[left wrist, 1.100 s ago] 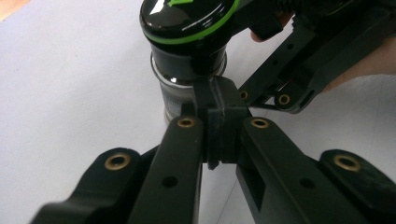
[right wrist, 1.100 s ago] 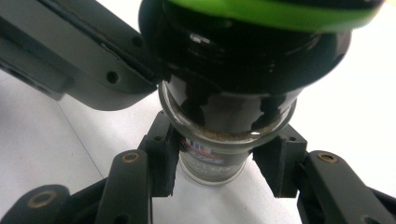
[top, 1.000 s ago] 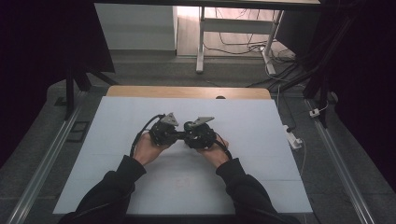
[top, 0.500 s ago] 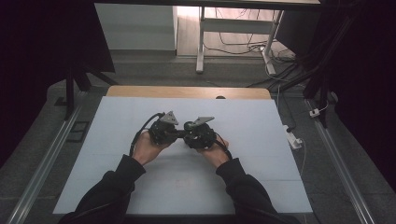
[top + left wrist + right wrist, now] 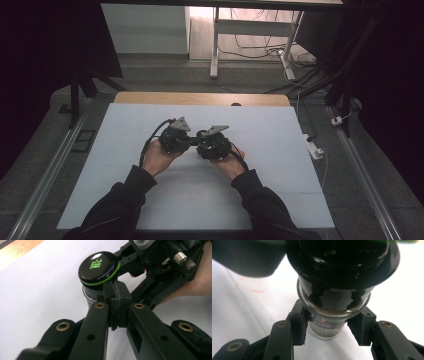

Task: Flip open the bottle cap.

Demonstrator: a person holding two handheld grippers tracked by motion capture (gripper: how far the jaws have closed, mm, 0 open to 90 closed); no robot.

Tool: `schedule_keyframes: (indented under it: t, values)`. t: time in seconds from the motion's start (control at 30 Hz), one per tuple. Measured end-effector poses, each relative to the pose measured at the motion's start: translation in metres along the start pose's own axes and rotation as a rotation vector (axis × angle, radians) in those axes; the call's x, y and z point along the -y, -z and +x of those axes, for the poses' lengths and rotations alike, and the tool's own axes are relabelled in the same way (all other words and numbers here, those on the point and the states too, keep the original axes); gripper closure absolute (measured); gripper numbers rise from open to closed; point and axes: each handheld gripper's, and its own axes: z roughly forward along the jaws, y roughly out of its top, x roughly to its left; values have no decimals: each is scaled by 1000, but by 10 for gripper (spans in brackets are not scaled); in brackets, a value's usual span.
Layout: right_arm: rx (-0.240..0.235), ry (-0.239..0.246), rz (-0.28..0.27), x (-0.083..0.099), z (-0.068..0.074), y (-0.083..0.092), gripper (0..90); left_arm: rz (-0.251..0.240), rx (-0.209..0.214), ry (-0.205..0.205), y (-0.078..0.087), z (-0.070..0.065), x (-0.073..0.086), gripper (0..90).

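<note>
A small glass spice jar [image 5: 325,326] with a black lid ringed in green [image 5: 98,267] is held above the white tabletop [image 5: 280,155]. My right gripper [image 5: 329,322] is shut on its glass body just below the lid, one pad on each side. My left gripper [image 5: 116,291] is shut, pads pressed together with nothing between them, its tip right beside the jar's neck under the lid. In the high view the left gripper [image 5: 184,140] and right gripper [image 5: 201,143] meet tip to tip at mid-table, each in a hand.
A wooden strip [image 5: 200,98] runs along the table's far edge. A white power strip [image 5: 315,150] lies off the right side. Metal rails [image 5: 50,175] flank the table. Cables and a white frame leg [image 5: 215,45] are on the floor beyond.
</note>
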Motion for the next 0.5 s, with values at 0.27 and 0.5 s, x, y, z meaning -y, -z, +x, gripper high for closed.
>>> schedule_keyframes:
  t: [0.27, 0.5]
  values:
    - [-3, -7, -3, 0, 0, 0, 524, -4, -17, 15, 3, 5, -3, 889]
    - [-6, -6, -4, 1, -1, 0, 524, -21, -39, 32, 6, 12, -7, 889]
